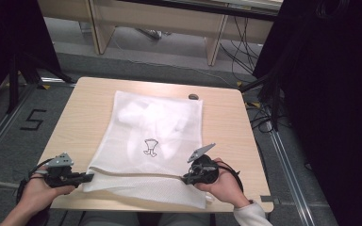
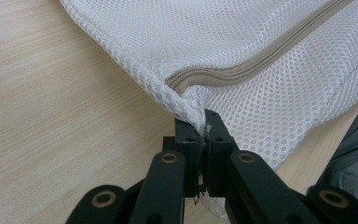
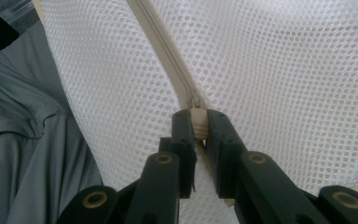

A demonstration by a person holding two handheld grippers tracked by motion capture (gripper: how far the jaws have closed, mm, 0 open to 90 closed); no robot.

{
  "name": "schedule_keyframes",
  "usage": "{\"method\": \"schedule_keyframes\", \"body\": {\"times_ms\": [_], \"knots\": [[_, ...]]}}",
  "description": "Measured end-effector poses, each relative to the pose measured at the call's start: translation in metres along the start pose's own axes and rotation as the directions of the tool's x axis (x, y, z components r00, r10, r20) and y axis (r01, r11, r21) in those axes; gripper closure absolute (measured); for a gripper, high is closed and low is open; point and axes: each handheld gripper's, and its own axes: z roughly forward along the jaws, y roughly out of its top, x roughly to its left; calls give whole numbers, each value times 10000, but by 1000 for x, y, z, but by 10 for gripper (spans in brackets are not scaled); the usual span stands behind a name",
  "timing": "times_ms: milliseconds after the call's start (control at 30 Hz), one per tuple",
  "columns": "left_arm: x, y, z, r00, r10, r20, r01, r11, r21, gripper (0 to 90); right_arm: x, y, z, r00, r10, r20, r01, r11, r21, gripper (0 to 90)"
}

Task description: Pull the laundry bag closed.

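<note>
So the main thing here is a white mesh laundry bag lying flat on the light wood tabletop, with its zipper edge toward the person's side. You can make out pale clothing bunched up inside through the netting, and there's a little black line drawing around the middle of the bag, though I can't tell if it's on the mesh or on what's inside. A beige zipper runs along the near end of the bag. The left gripper has its jaws clenched on the bag's near-left corner, right where the zipper tape ends; in the left gripper view the mesh is pinched into a little pucker between the pads. The right gripper sits farther along the same zipper, and the right gripper view shows its jaws grasping the beige zipper pull. The stretch of zipper between the two grippers looks closed. A small dark object rests near the tabletop's far edge, just past the bag's far-right corner, too small to identify. Around it there's grey floor with a "5" marked to the left, pale wooden furniture behind, black cables trailing down, and dark curtains either side.
</note>
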Motion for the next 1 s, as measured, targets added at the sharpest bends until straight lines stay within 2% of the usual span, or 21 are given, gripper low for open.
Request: {"method": "schedule_keyframes", "body": {"times_ms": [100,167,233,300,367,400,433,533,567,600,700,833,900,933,967,1000], "knots": [[0,0,0,10000,3,43,-3,10000,-3,860,-1,-3,-1,9998,178,-11,-178,9998,97,824],[0,0,1,10000,-36,16,36,9999,-116,860,-2,-4,-1,10000,43,-34,-43,10000,58,824],[1,0,0,10000,44,31,-45,10000,81,860,-3,-6,-2,9999,18,-102,-17,9999,104,824],[1,0,-1,9999,101,60,-102,9999,120,860,-3,-7,-3,9999,152,61,-153,9998,162,824],[-1,-1,1,10000,-44,7,44,9998,-169,860,-4,-9,-3,9999,145,30,-145,9998,116,824],[0,0,1,10000,-30,9,30,10000,-86,860,-2,-10,-5,9987,499,35,-500,9984,267,824],[0,0,0,10000,-3,42,3,10000,59,860,-4,-11,-5,9994,321,88,-323,9992,254,824],[0,0,0,10000,-9,13,8,10000,18,860,-5,-14,-6,9996,276,98,-279,9990,337,825],[0,0,0,10000,-12,-15,12,10000,-14,860,-4,-15,-7,9987,475,181,-482,9980,399,825],[0,0,0,10000,-7,30,7,10000,57,860,-6,-16,-7,9992,375,144,-379,9988,325,825],[0,-1,0,10000,47,21,-47,10000,-57,860,-8,-19,-9,9988,462,161,-468,9981,397,825],[0,-1,1,9999,-85,65,85,9999,-104,860,-10,-23,-10,9986,505,169,-513,9974,510,825],[0,0,0,10000,44,9,-44,9999,150,860,-11,-25,-12,9987,485,142,-492,9974,533,825],[0,-1,1,9999,44,-138,-45,10000,-8,860,-11,-25,-12,9987,483,144,-491,9970,598,825],[3,-1,-1,9999,68,-110,-65,9995,297,860,-12,-27,-11,9984,380,420,-409,9967,697,825],[4,-1,-2,9998,155,-157,-148,9991,393,860,-14,-29,-13,9982,471,382,-498,9961,728,825]]}}
